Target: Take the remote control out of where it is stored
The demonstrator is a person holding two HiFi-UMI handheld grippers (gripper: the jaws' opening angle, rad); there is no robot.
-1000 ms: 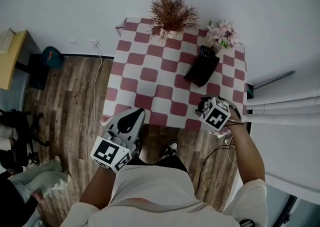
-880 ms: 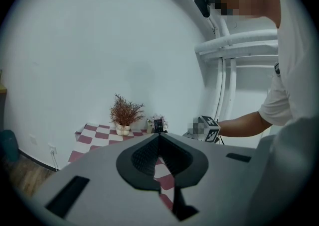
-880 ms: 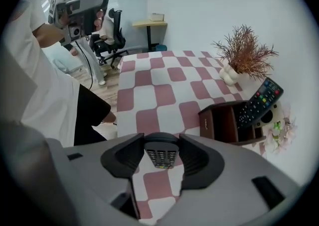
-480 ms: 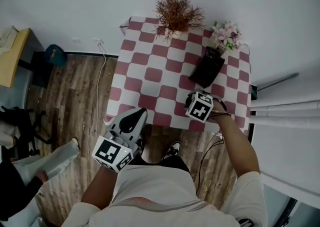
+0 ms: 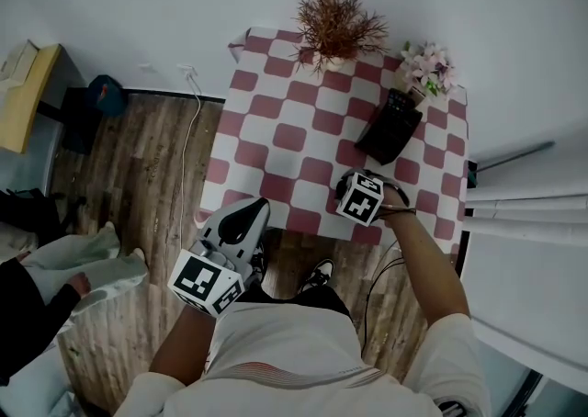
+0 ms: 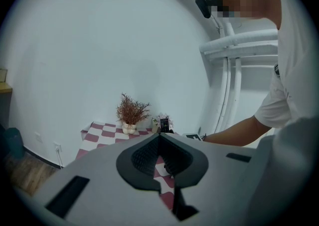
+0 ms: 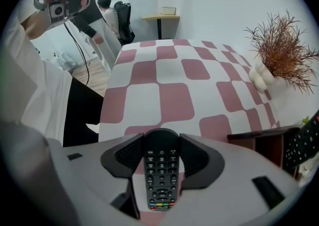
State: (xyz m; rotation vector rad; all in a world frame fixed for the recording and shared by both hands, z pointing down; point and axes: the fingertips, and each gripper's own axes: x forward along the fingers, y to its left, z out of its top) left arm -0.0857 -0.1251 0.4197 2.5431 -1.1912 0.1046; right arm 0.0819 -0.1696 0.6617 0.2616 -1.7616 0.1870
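— Well, remote control [image 7: 159,180]?
— Pinched between right tongs [image 7: 160,141], over counter's [image 7: 169,90] near right part. Black, slim, round-topped; rows of small buttons, coloured keys low down.
— Left tongs [image 6: 159,139]?
— Pressed together, empty, held off counter's near left.

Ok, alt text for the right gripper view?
The right gripper clamps a black remote, buttons facing the camera, over a pink-and-white checked table. A dried plant stands at right, near a dark holder with a second remote.
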